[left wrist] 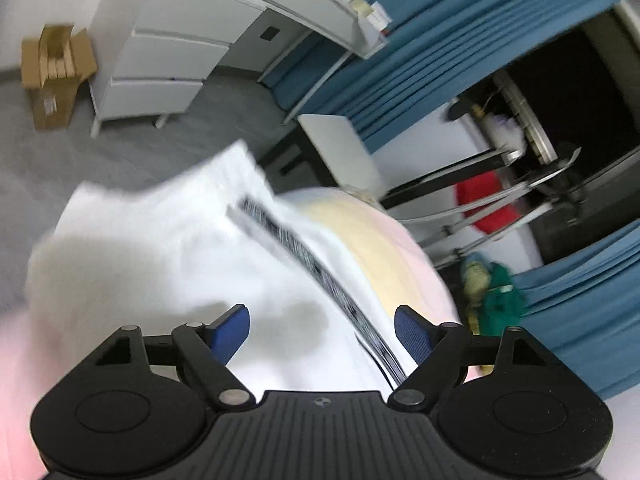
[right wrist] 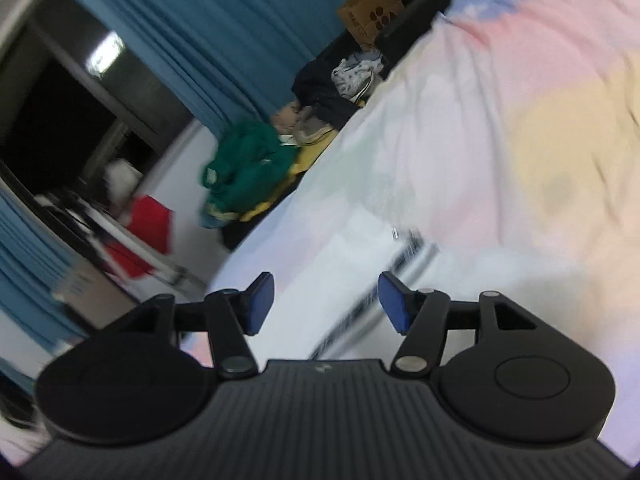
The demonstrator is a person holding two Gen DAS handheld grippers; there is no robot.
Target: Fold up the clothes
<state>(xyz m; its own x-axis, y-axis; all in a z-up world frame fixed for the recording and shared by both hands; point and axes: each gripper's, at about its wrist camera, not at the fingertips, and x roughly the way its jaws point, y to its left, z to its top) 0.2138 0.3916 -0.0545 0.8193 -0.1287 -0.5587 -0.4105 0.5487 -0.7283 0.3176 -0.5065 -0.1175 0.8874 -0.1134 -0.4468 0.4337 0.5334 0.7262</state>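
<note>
Blue curtains (left wrist: 420, 60) hang behind a bed with a pastel sheet (right wrist: 520, 120) — on it lies a blurred white garment (left wrist: 180, 248) with a dark stripe. Left claw (left wrist: 322, 332) and right claw (right wrist: 326, 300) both gape above it, gripping nothing.

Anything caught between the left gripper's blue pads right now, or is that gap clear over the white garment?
Left wrist view: the left gripper is open with nothing between its pads; only the white garment shows behind the gap.

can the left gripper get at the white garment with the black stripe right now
Probably yes. The left gripper is open and the white garment lies directly ahead of its fingers on the pastel bedspread, with nothing between them, though the picture is blurred.
</note>
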